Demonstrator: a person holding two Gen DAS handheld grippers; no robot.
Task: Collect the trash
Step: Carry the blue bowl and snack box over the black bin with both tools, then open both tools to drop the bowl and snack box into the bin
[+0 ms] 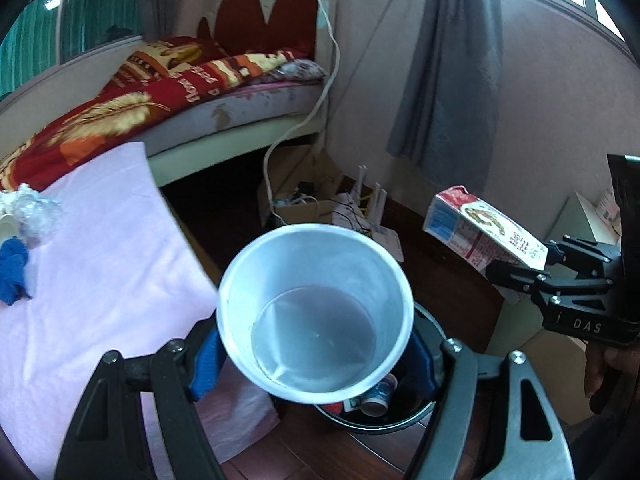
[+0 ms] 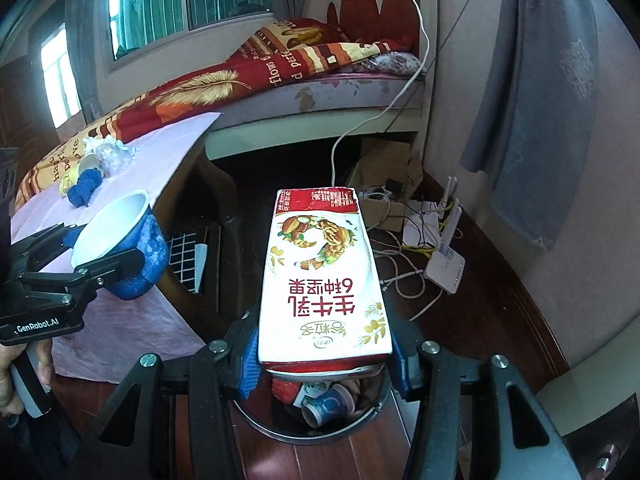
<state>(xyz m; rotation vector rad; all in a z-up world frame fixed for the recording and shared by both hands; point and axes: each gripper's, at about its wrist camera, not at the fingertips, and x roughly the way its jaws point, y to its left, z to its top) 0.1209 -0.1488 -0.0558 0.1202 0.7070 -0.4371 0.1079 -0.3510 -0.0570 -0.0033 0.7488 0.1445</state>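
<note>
- L gripper (image 1: 316, 354): I see the paper cup (image 1: 316, 316) sitting between the blue pads, mouth toward my cam, jaws clamped on its sides. Cup is empty, white inside, blue print outside.
- In the R-wrist view that same L gripper (image 2: 114, 254) is at 9 o'clock with the cup (image 2: 120, 236) tilted, held past the table edge (image 2: 168, 168).
- R gripper (image 2: 324, 354): milk carton (image 2: 324, 268) pinned between the pads by its lower end, long axis running to 12 o'clock, printed face up. Jaws at mid width, closed on the carton.
- In the L-wrist view the R gripper (image 1: 520, 266) is at 3 o'clock, the carton (image 1: 480, 232) sticking out to 10 o'clock from it.
- Bin (image 2: 372, 408): round, dark rim, on the wood floor at 6 o'clock below the carton; in the L view the bin (image 1: 432, 408) is under the cup, at 5 o'clock.
- Count, held: 1 cup, 1 carton.
- Count, in bin: 1 small blue-and-white cup (image 2: 330, 406) plus red wrapper bits, can't tell how many.
- Count, left on pink cloth at 10 o'clock: 1 blue rag (image 2: 84, 190), 1 clear crumpled plastic wad (image 2: 114, 156), 1 more cup lying on its side (image 2: 86, 164).
- A hand (image 2: 16, 380) grips the L handle at 8 o'clock.
</note>
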